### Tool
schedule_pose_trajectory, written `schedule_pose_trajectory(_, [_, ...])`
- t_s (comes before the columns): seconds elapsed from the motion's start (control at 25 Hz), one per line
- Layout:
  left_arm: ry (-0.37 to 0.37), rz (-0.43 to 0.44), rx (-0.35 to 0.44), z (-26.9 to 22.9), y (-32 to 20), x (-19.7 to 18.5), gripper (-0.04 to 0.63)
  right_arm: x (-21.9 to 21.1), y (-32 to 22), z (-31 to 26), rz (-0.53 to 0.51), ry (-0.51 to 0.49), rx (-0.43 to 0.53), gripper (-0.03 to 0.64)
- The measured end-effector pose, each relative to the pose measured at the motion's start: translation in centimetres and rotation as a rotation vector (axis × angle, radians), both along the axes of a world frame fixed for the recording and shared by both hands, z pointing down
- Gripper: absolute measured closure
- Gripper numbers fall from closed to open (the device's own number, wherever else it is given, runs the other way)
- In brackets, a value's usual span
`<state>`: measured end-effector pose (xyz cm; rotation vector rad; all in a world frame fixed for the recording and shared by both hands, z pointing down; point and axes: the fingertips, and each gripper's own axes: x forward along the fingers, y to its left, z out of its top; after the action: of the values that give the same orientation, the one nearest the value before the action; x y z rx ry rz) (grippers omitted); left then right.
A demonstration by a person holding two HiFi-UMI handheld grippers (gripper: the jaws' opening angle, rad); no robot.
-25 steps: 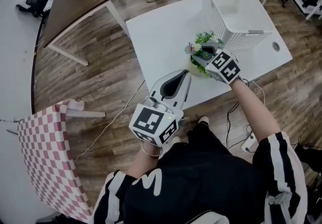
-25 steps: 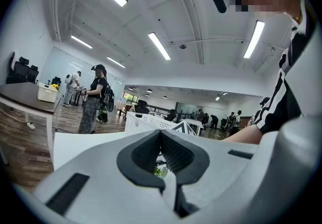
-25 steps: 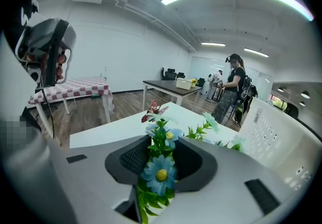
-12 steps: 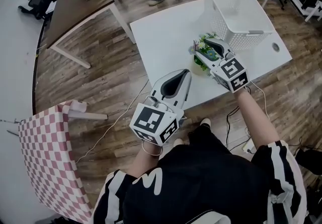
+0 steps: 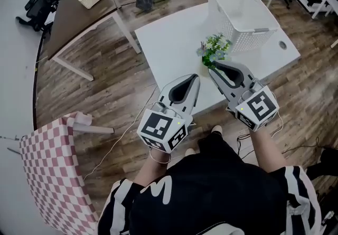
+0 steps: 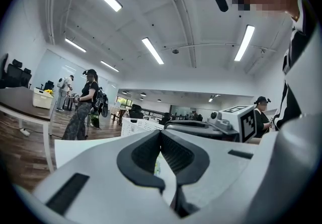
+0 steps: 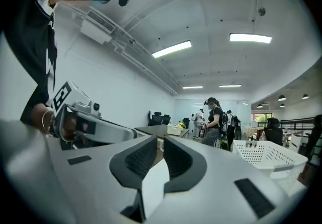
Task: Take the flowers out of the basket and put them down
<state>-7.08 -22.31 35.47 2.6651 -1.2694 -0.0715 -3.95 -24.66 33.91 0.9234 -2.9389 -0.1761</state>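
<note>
Head view: flowers on the table, both grippers empty

A white rectangular table (image 5: pixel 174 44) is seen standing on a brown wood-plank floor (image 5: pixel 100 91). A white perforated plastic basket (image 5: pixel 244 40) is set at the table's far right corner. The left gripper (image 5: pixel 195 76) is held over the table's near edge. In the left gripper view its jaw tips are seen pressed together, and nothing is caught between them. The right gripper (image 5: pixel 212 72) is held beside it to the right, over the table. In the right gripper view its jaws are seen closing, a narrow slot is left between the pads, and nothing is held there. A small bunch of green leaves with pale blossoms, the flowers (image 5: pixel 213 49), is placed on the tabletop outside the basket, just beside its near left corner. The flowers are found just beyond the right gripper's tips and are not touched by them.
</note>
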Motion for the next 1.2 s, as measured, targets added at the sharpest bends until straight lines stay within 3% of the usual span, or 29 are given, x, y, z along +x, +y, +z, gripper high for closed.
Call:
schedule_pose_trajectory(0.04, [0.0,0.01,0.002,0.0,0.4,0.0,0.591,-0.3,1.1,-0.3,0.002,0.008,0.002,0.572])
schedule_pose_trajectory(0.24, [0.001,0.074,0.008,0.3,3.4,0.5,0.591,-1.1,5.9,-1.1,0.036,-0.019,0.032,0.598])
schedule_pose_trajectory(0.64, [-0.014,0.172,-0.011,2.3,10.1,1.1,0.591,2.8,13.5,-1.0,0.202,-0.086,0.01,0.6])
schedule_pose_trajectory(0.92, [-0.027,0.158,0.027,0.9,13.5,0.7,0.591,2.9,16.8,-2.2,0.189,-0.116,0.021,0.6])
schedule_pose_trajectory(1.2, [-0.034,0.145,0.045,0.3,17.3,2.2,0.591,3.5,21.9,-3.7,0.222,-0.066,0.145,0.6])
